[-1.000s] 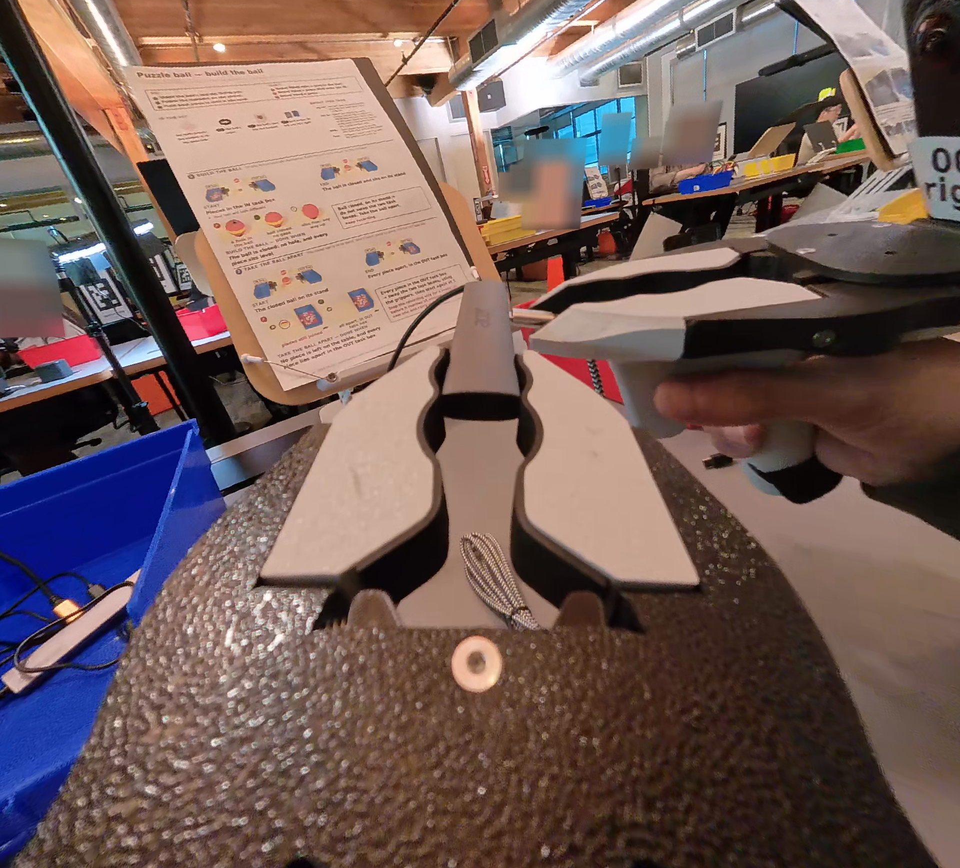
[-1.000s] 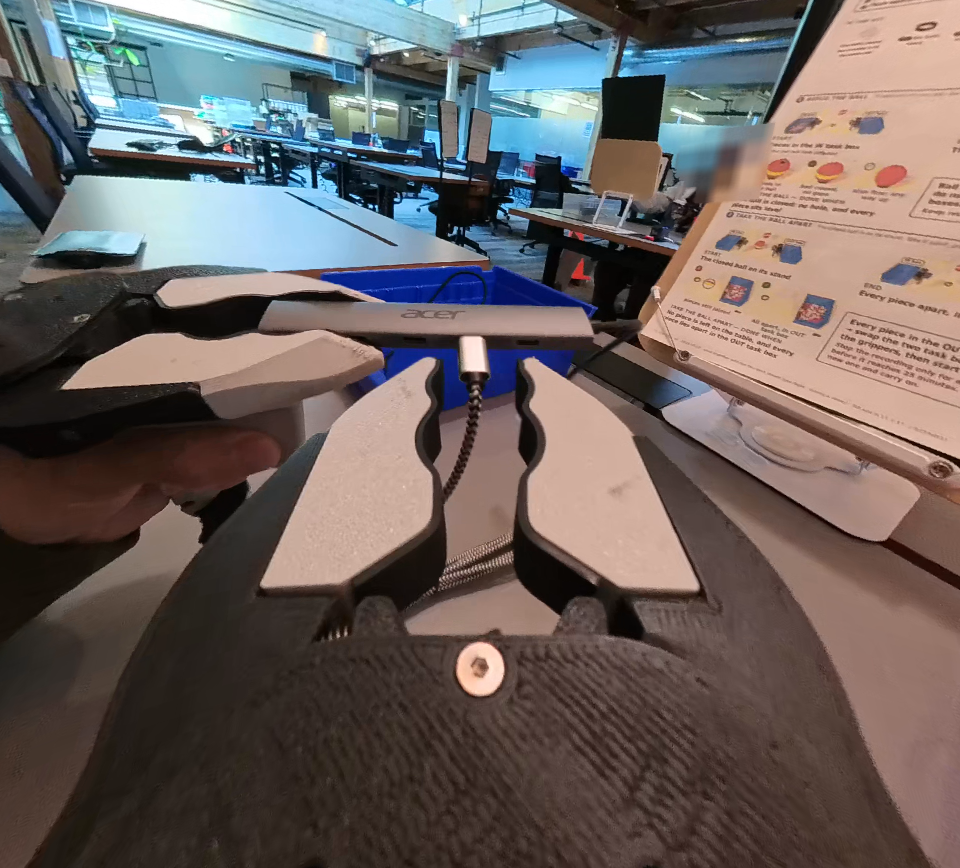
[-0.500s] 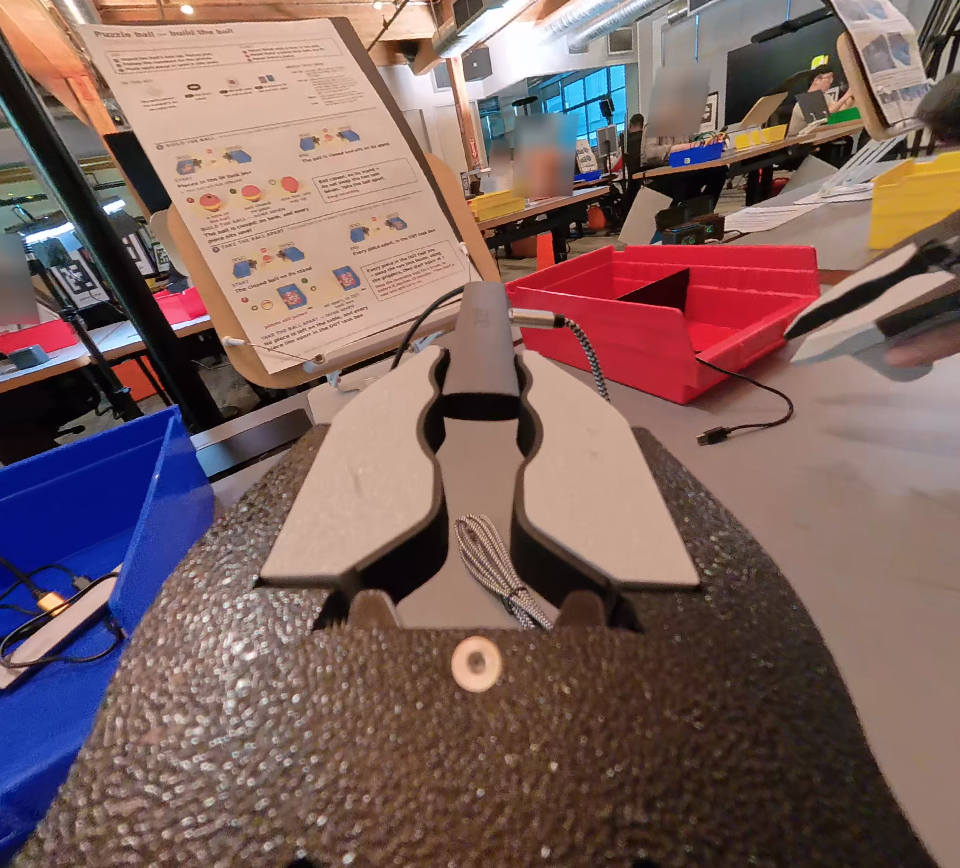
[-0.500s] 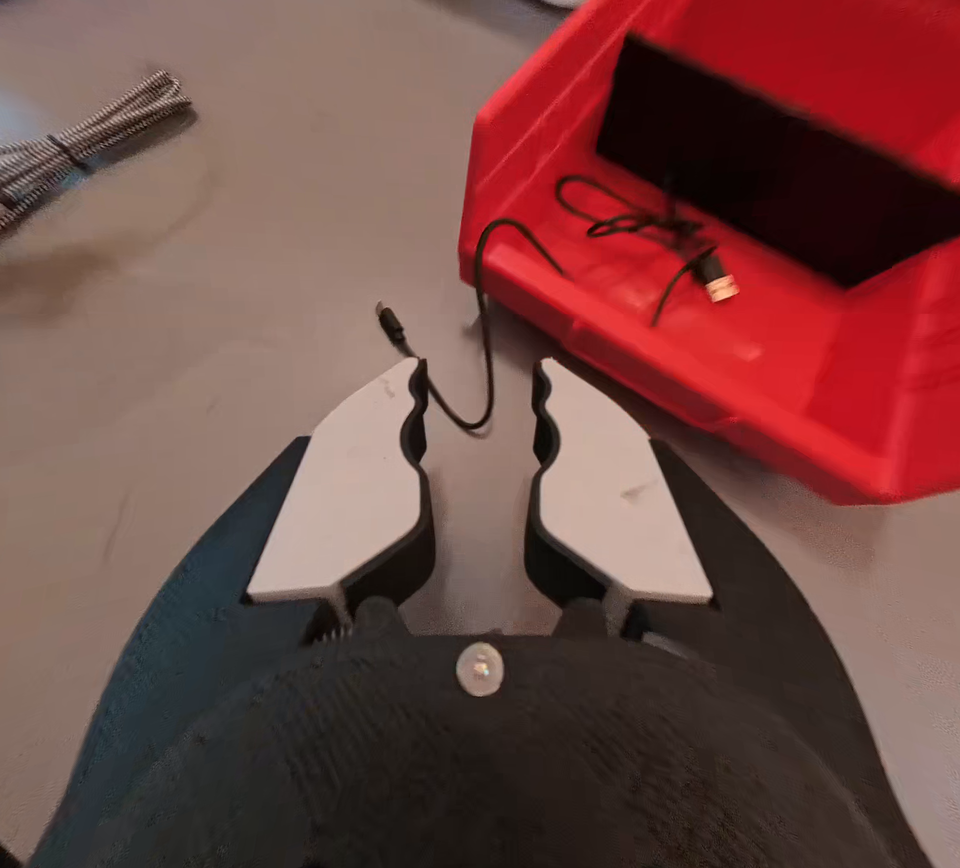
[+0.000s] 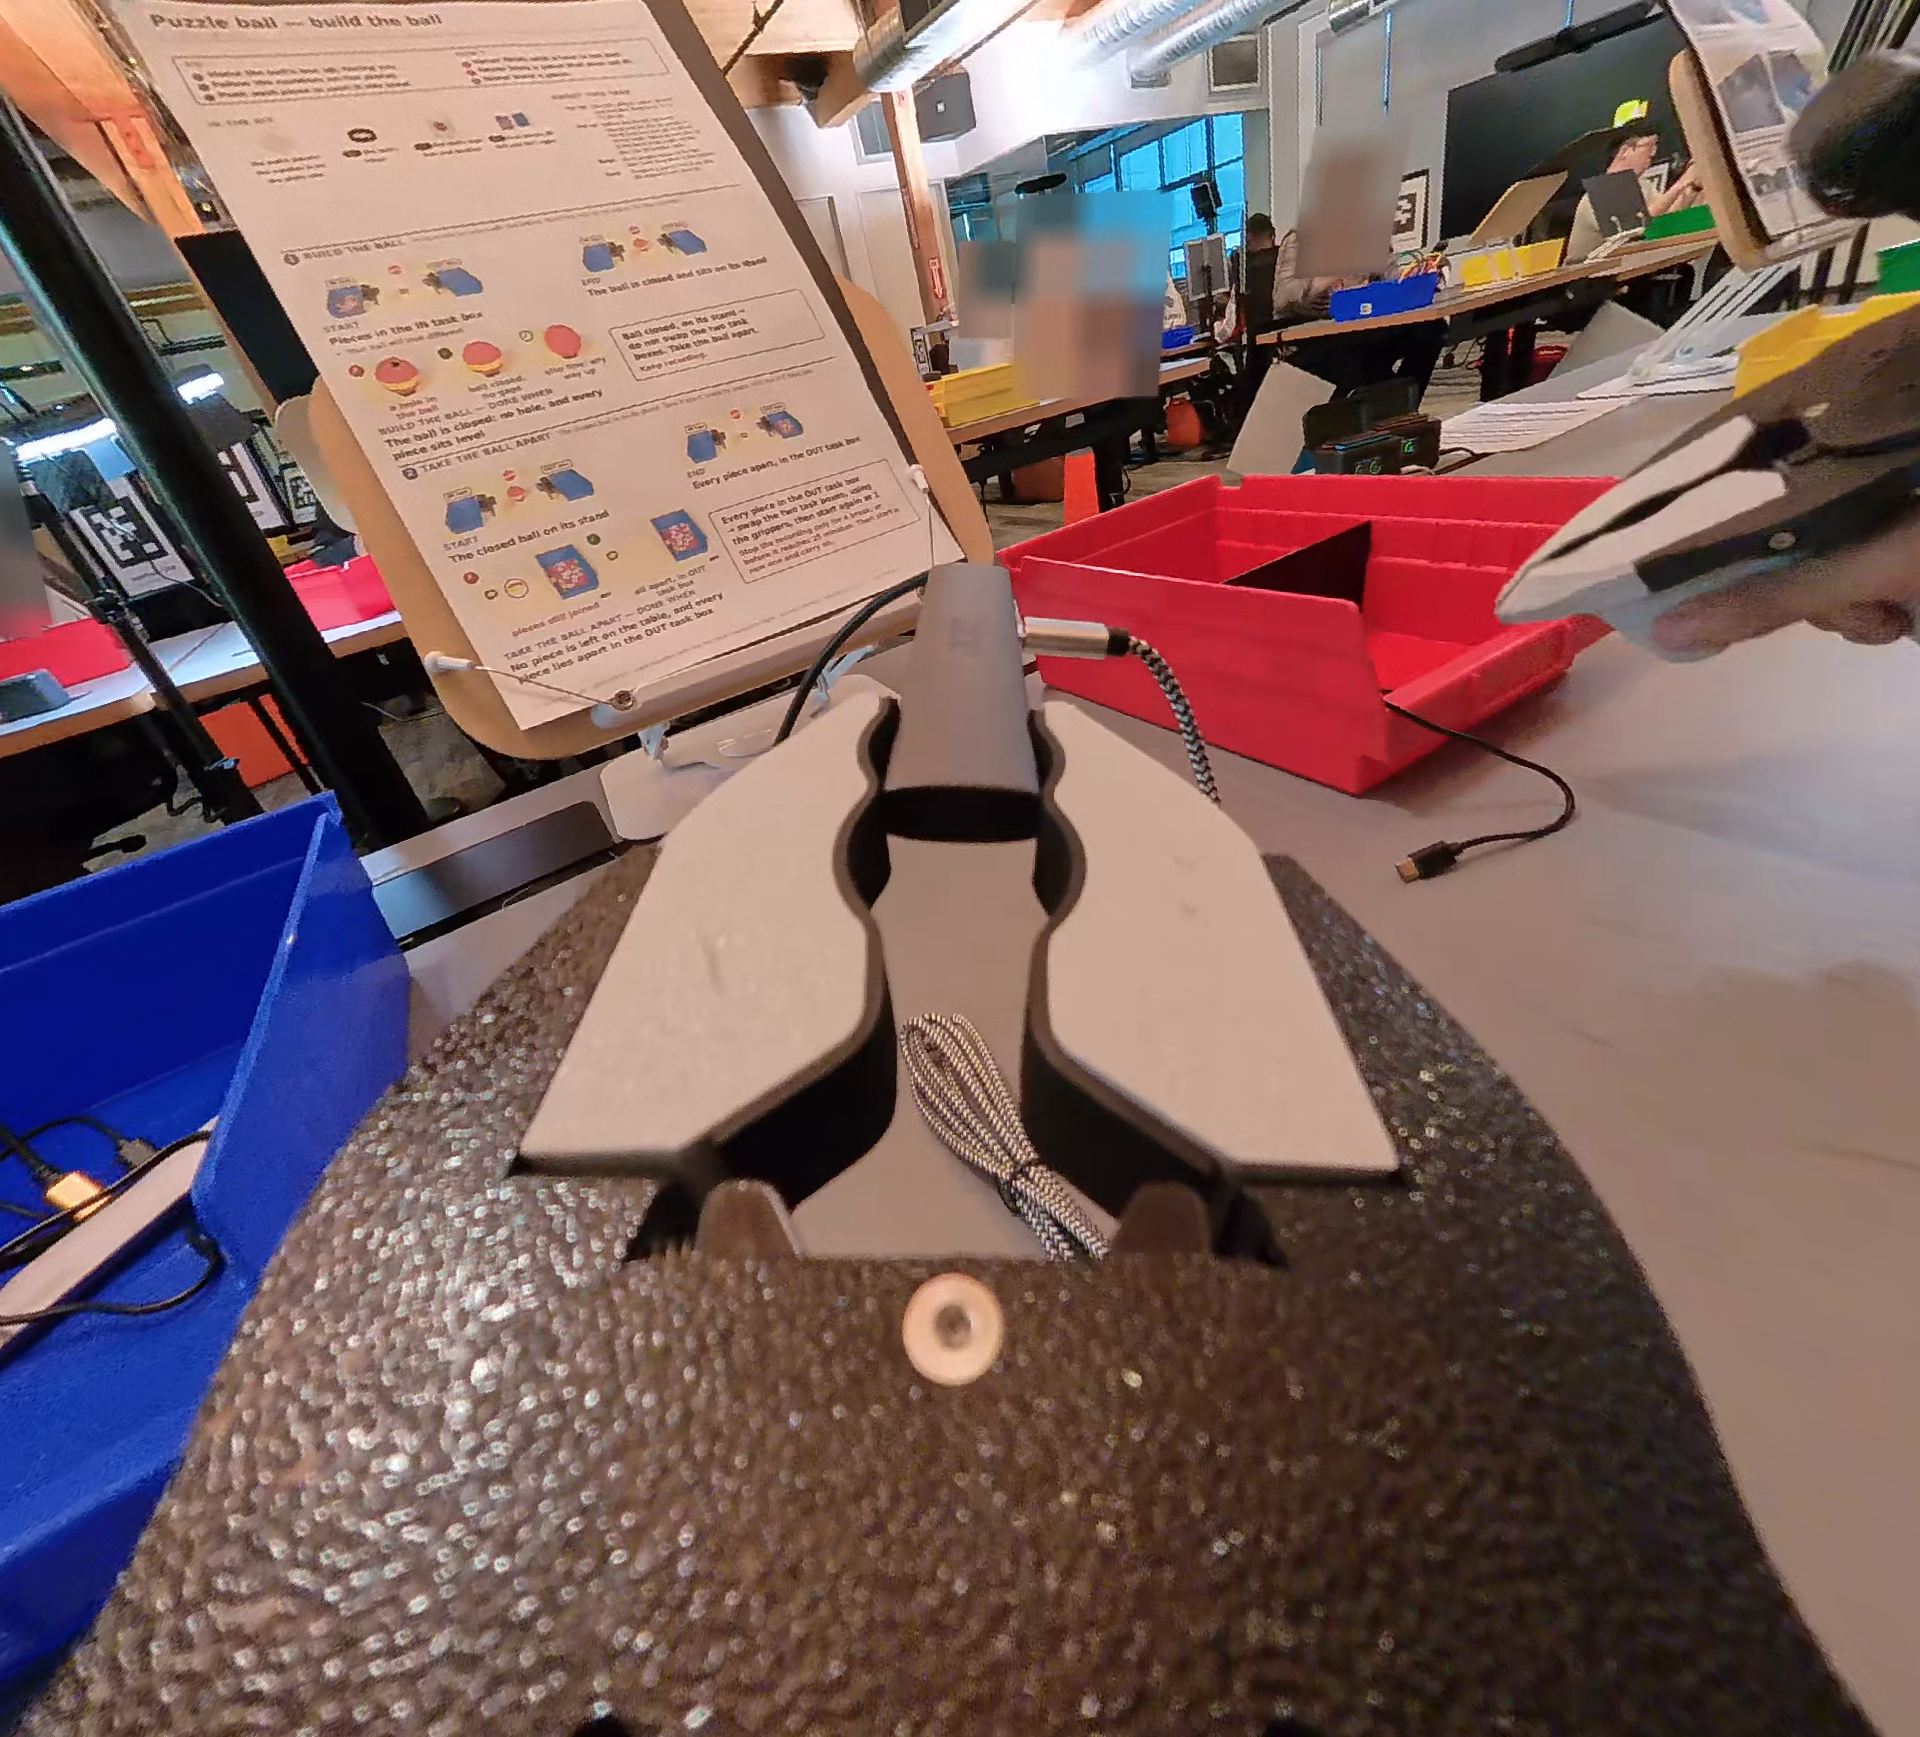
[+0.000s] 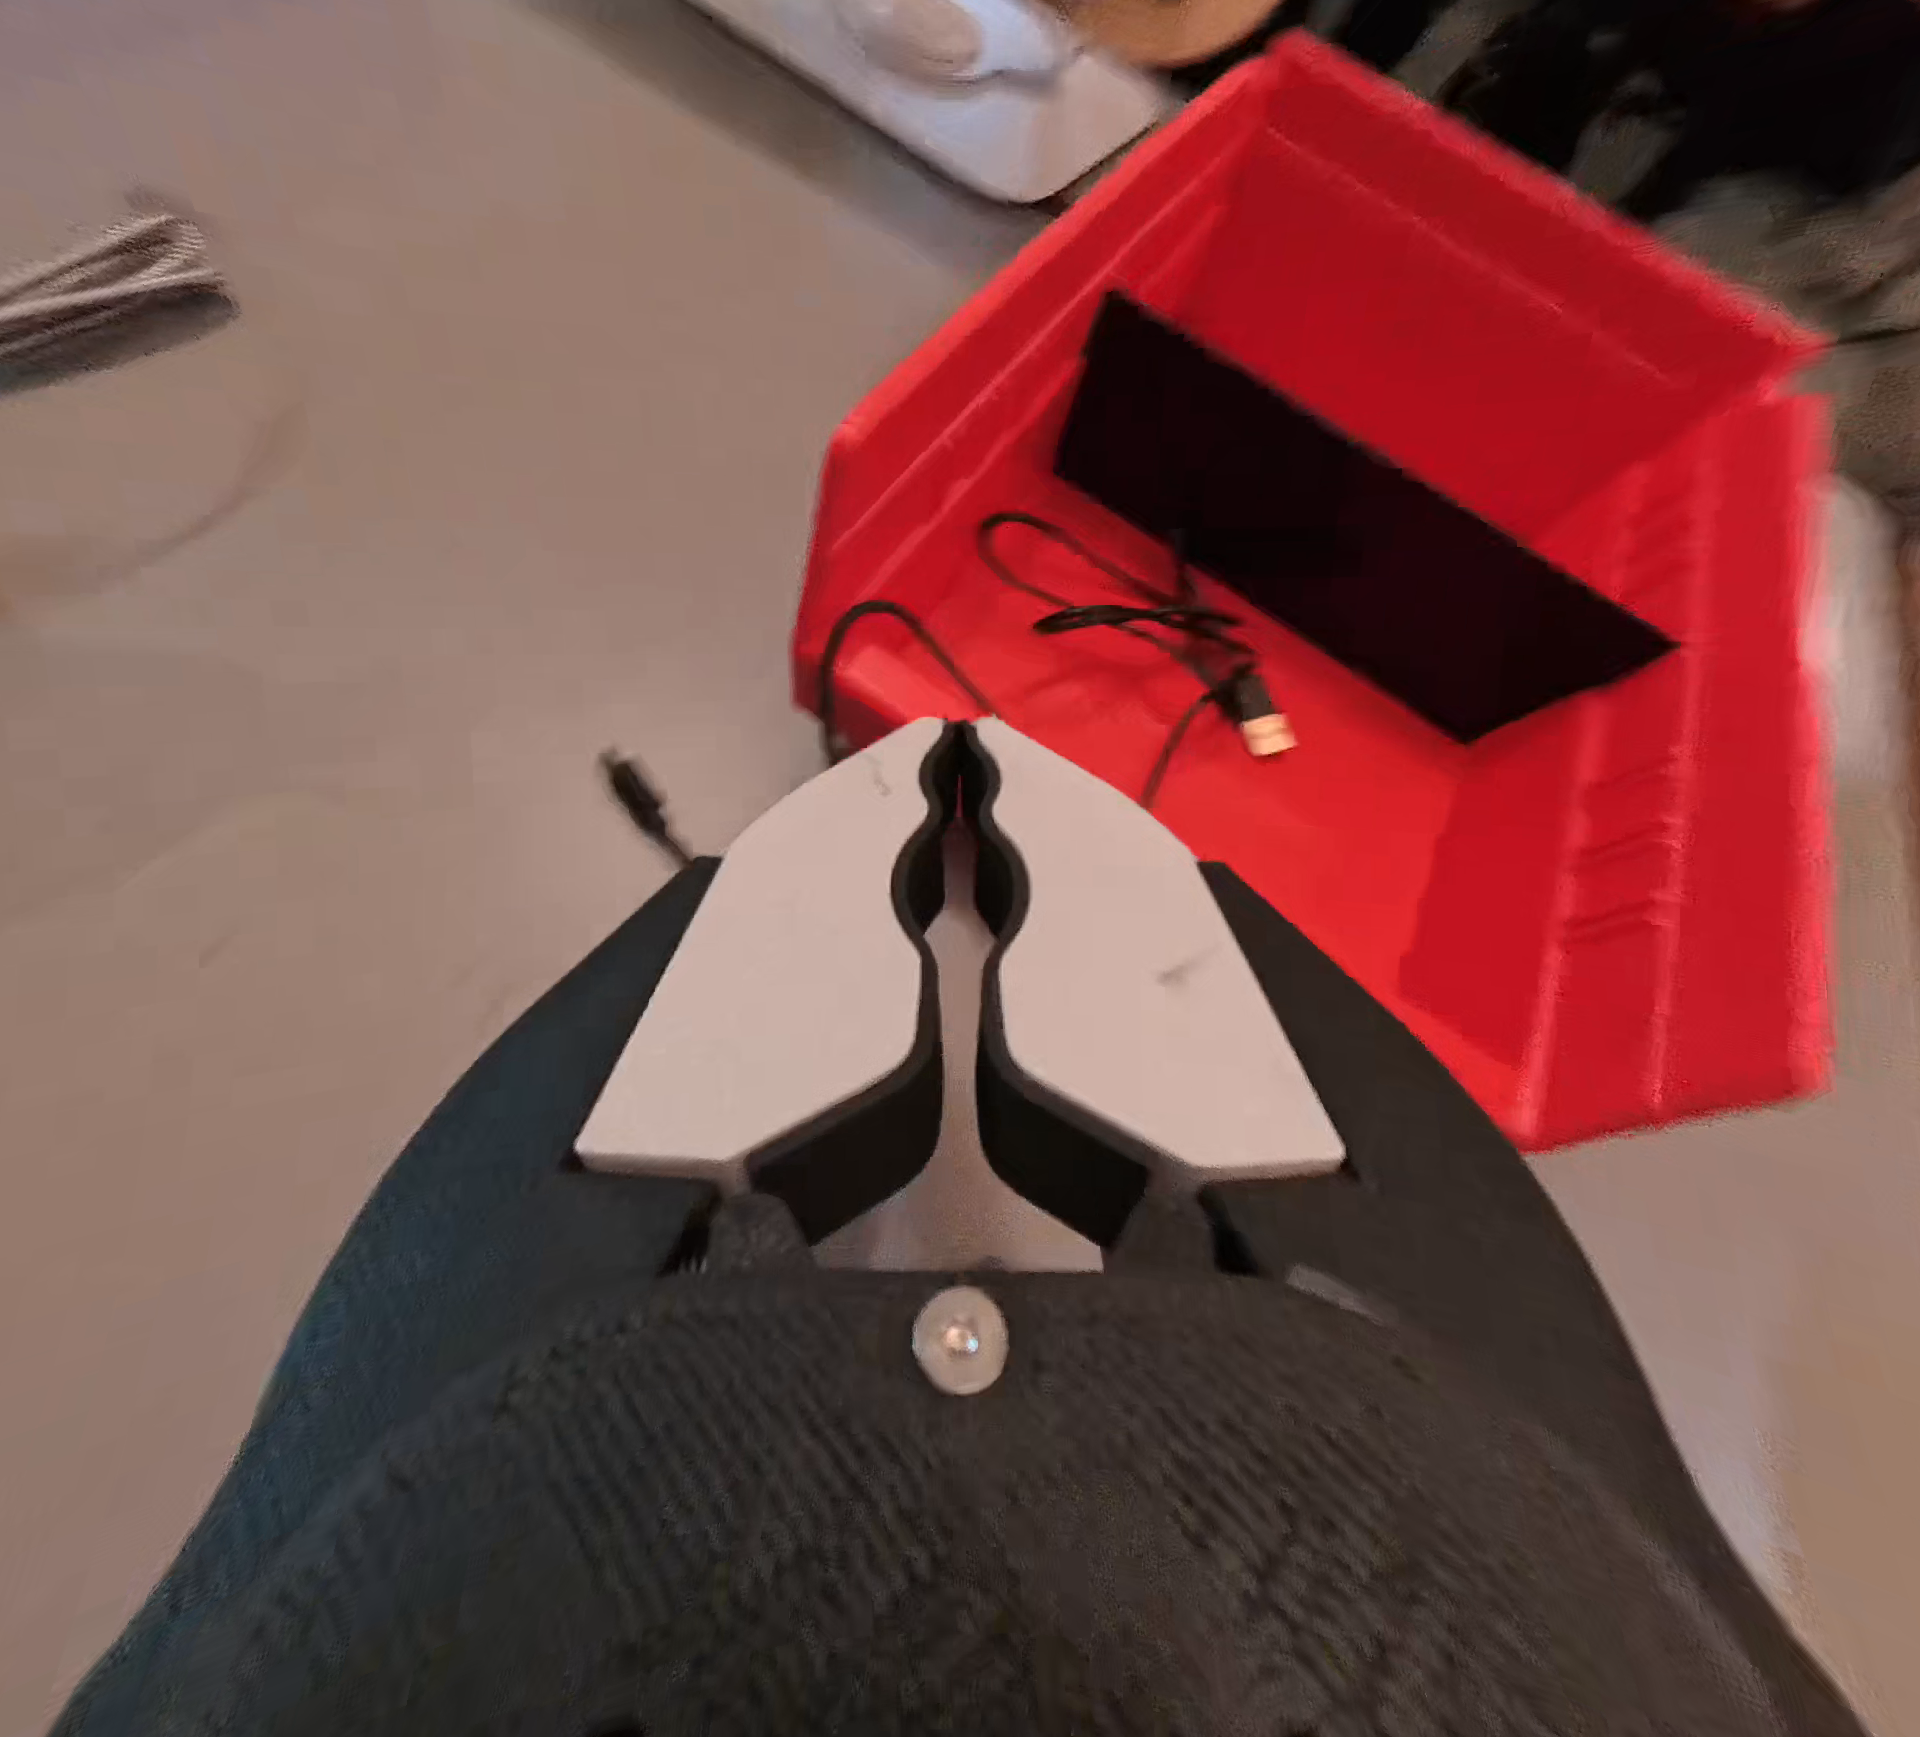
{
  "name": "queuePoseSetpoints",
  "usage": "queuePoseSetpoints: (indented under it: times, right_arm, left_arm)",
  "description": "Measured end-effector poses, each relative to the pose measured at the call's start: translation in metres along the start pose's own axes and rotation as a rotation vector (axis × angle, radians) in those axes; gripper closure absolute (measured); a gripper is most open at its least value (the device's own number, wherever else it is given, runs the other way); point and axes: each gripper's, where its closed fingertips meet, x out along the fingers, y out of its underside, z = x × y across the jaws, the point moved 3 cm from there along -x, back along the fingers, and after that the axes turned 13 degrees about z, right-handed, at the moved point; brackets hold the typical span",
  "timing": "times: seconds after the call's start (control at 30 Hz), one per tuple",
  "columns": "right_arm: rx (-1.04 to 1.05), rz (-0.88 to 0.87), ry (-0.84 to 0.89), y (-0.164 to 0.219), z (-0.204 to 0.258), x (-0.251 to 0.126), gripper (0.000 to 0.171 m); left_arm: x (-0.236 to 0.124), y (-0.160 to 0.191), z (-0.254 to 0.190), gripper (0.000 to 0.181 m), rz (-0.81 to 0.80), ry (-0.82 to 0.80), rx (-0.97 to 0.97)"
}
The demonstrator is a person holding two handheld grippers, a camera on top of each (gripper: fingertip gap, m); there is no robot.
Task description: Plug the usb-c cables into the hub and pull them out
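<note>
My left gripper (image 5: 961,737) is shut on a grey hub (image 5: 966,669) and holds it above the table. A braided cable (image 5: 1174,711) is plugged into the hub's right side, and its bundle lies under my fingers. My right gripper (image 6: 958,737) is shut and empty. It hovers over a thin black cable (image 6: 883,622) that hangs out of the red bin (image 6: 1662,1012). The cable's small plug (image 6: 636,788) lies on the table. In the left wrist view the right gripper (image 5: 1538,591) is far right, above that black cable (image 5: 1538,794).
A blue bin (image 5: 260,1012) at the left holds another hub (image 5: 94,1240) with cables. An instruction board (image 5: 520,337) stands on a white base (image 6: 935,77) behind the hub. The red bin (image 5: 1195,648) has a black divider (image 6: 1351,524). The braided bundle (image 6: 104,295) lies left. Tip to tip, the grippers are about 30 cm apart.
My right gripper left the braided plug at the hub and swung right to the red bin. Its fingers were open half a second ago and are shut now. The left gripper still holds the hub.
</note>
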Motion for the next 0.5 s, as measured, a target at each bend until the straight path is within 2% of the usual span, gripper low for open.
queuePoseSetpoints:
  times: [0.07, 0.1, 0.13, 0.2, 0.37, 0.5]
  right_arm:
    - [0.013, 0.16, -0.171, 0.013, 0.013, 0.008, 0.144]
    - [0.003, 0.239, -0.183, 0.022, 0.015, 0.015, 0.139]
    - [-0.008, 0.275, -0.115, 0.028, 0.011, 0.023, 0.135]
    - [-0.058, 0.304, -0.028, 0.039, 0.012, 0.035, 0.141]
    - [-0.059, 0.242, -0.064, 0.04, 0.027, 0.045, 0.169]
    - [-0.044, 0.142, 0.14, 0.013, -0.011, 0.023, 0.168]
  left_arm:
    - [-0.001, -0.001, 0.001, 0.158, -0.004, 0.002, -0.004]
    - [-0.001, -0.002, 0.001, 0.158, -0.005, 0.002, -0.002]
    - [-0.001, -0.002, 0.001, 0.158, -0.007, 0.0, -0.002]
    - [-0.002, -0.003, 0.001, 0.158, -0.009, 0.002, -0.001]
    - [-0.004, -0.003, 0.003, 0.158, -0.011, -0.002, -0.005]
    - [-0.004, -0.002, 0.005, 0.158, -0.012, -0.001, -0.012]
